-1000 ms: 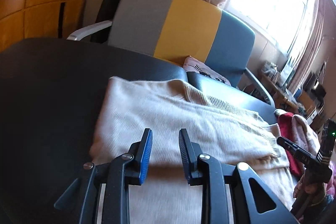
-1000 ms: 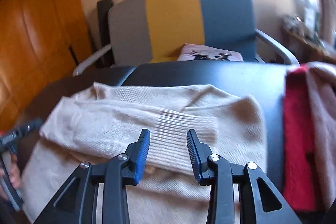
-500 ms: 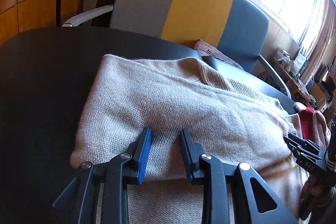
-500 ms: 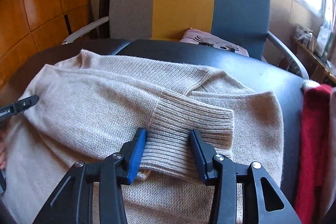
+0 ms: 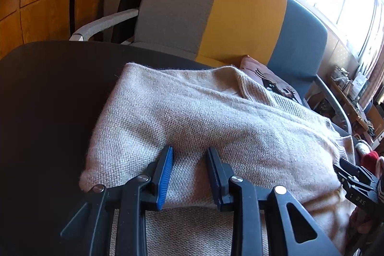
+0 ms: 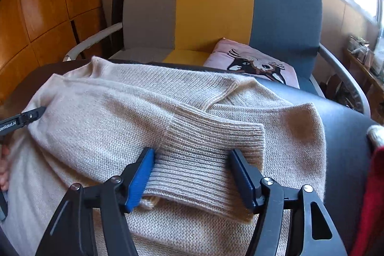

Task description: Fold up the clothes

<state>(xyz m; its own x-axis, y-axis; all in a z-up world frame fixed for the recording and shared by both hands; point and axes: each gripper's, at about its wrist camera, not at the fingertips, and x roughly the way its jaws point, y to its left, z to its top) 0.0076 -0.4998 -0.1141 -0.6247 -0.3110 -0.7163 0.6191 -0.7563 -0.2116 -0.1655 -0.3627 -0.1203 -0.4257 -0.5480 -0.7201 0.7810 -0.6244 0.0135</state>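
On the desk: beige knit sweater (image 6: 100, 136) spread across the dark desk (image 5: 48, 112), one sleeve folded over the body, ribbed cuff (image 6: 211, 150) uppermost
Beyond the sweater: armchair (image 6: 216, 4) striped grey, yellow and blue, drawn up to the far edge of the desk
Beyond the sweater, on the chair seat: pink cushion (image 6: 254, 64) with an animal face
Right of the sweater: red garment (image 6: 369, 203) at the desk edge, apart from the beige knit
Left claw (image 5: 189, 157): at the sweater's near left corner, over the folded layer's edge; fingers parted narrowly with knit showing between them; whether the pads press it, cannot tell
Right claw (image 6: 192, 160): at the sweater's ribbed cuff, jaws opening, wide apart on either side of the cuff, pads beside its edges without squeezing
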